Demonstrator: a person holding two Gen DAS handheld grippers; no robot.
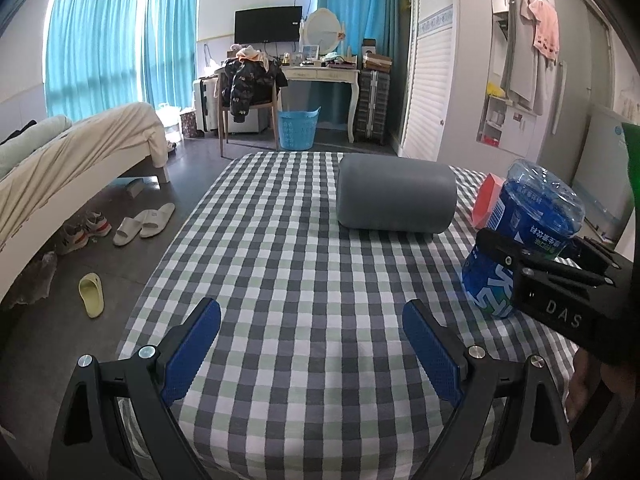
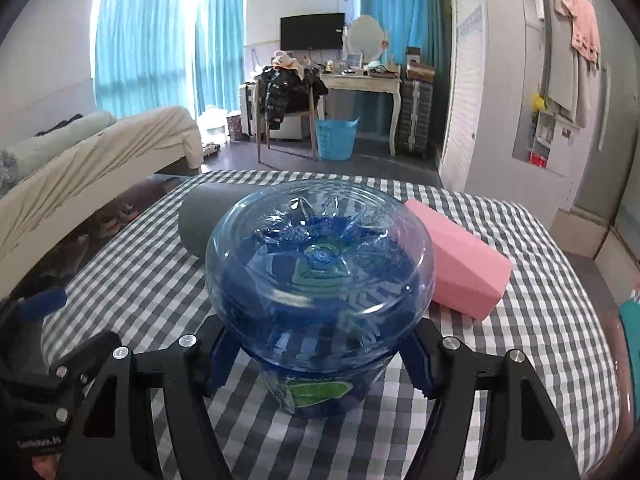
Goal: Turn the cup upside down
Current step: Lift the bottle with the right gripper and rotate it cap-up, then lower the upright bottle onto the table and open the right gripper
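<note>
A clear blue plastic cup point(image 2: 320, 264) with a blue label is between the fingers of my right gripper point(image 2: 316, 356), which is shut on its sides. Its ribbed base points up and toward the camera, and its mouth faces the checked cloth. In the left wrist view the same cup point(image 1: 524, 208) sits tilted at the right edge, with the right gripper point(image 1: 520, 256) clamped on it. Whether its rim touches the cloth I cannot tell. My left gripper point(image 1: 312, 344) is open and holds nothing, low over the near part of the table.
A grey cup point(image 1: 396, 196) lies on its side at the far middle of the checked table point(image 1: 280, 260). A pink cup point(image 2: 460, 264) lies on its side just right of the blue one. A bed point(image 1: 80, 152) and slippers point(image 1: 144, 220) are to the left, beyond the table edge.
</note>
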